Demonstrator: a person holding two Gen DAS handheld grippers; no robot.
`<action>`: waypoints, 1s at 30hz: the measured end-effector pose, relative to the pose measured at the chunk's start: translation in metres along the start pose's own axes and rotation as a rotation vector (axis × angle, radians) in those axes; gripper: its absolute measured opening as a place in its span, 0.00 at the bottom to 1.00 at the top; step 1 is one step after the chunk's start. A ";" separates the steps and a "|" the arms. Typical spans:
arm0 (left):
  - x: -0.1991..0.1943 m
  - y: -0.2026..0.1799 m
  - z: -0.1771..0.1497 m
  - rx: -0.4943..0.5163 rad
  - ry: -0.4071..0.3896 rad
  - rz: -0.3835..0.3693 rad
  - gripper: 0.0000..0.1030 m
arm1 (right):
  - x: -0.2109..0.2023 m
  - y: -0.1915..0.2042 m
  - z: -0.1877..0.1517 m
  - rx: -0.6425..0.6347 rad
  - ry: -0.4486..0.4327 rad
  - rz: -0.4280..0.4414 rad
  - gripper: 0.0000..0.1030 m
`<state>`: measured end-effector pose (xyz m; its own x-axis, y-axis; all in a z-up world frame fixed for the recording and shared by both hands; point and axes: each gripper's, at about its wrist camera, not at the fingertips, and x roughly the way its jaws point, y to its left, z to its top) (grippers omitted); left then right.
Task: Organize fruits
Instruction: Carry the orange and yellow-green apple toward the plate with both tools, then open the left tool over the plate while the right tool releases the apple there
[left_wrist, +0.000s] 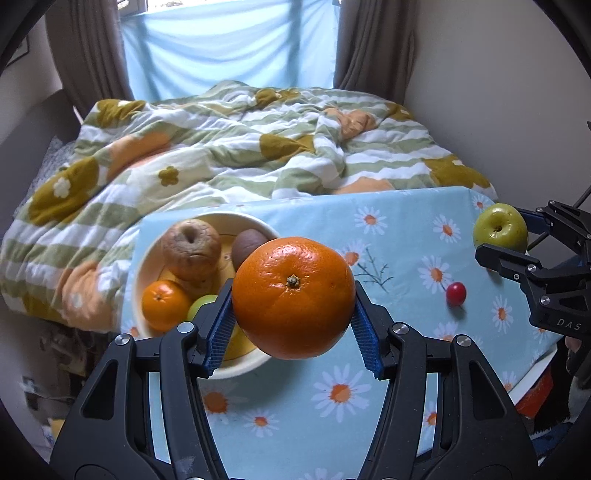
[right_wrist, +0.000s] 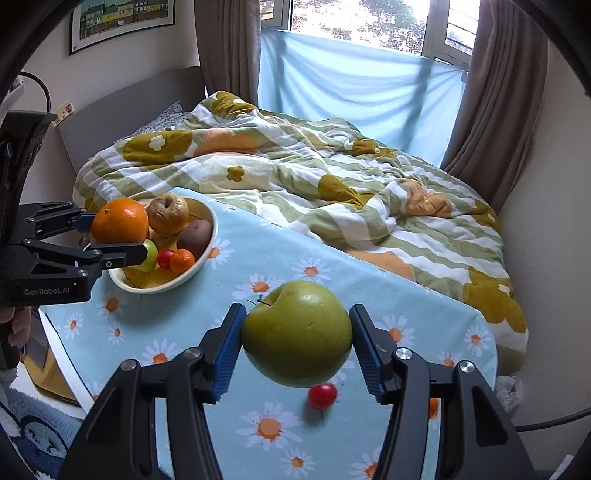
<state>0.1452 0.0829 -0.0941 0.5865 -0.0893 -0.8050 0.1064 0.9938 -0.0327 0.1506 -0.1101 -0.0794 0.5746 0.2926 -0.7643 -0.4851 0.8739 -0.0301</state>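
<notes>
My left gripper (left_wrist: 293, 319) is shut on a large orange (left_wrist: 293, 297), held in the air just right of the cream bowl (left_wrist: 147, 258). The same orange (right_wrist: 119, 220) shows at the bowl's (right_wrist: 207, 254) near rim in the right wrist view, with the left gripper (right_wrist: 107, 236) on it. The bowl holds a wrinkled brown apple (left_wrist: 192, 249), a dark brown fruit (left_wrist: 248, 242), a small orange (left_wrist: 165, 304) and a green fruit (left_wrist: 201, 304). My right gripper (right_wrist: 297, 341) is shut on a green apple (right_wrist: 297, 332) above the table; it appears at the right edge as the green apple (left_wrist: 500, 227). A small red fruit (right_wrist: 322, 396) lies on the cloth.
The table carries a light blue daisy-print cloth (left_wrist: 332, 424). Behind it lies a bed with a rumpled striped floral quilt (left_wrist: 240, 147). Brown curtains and a window with a blue sheet stand at the back. A wall runs along the right side.
</notes>
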 end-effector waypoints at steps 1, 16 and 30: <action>0.002 0.007 0.000 0.001 0.002 0.003 0.62 | 0.003 0.006 0.003 0.002 -0.001 0.005 0.51; 0.071 0.065 0.017 0.101 0.050 -0.059 0.62 | 0.051 0.053 0.027 0.087 0.020 -0.011 0.51; 0.094 0.050 0.004 0.258 0.070 -0.089 0.63 | 0.065 0.065 0.028 0.213 0.044 -0.059 0.51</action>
<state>0.2095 0.1240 -0.1691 0.5102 -0.1614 -0.8448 0.3606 0.9319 0.0398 0.1745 -0.0240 -0.1129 0.5665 0.2256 -0.7925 -0.2987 0.9526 0.0577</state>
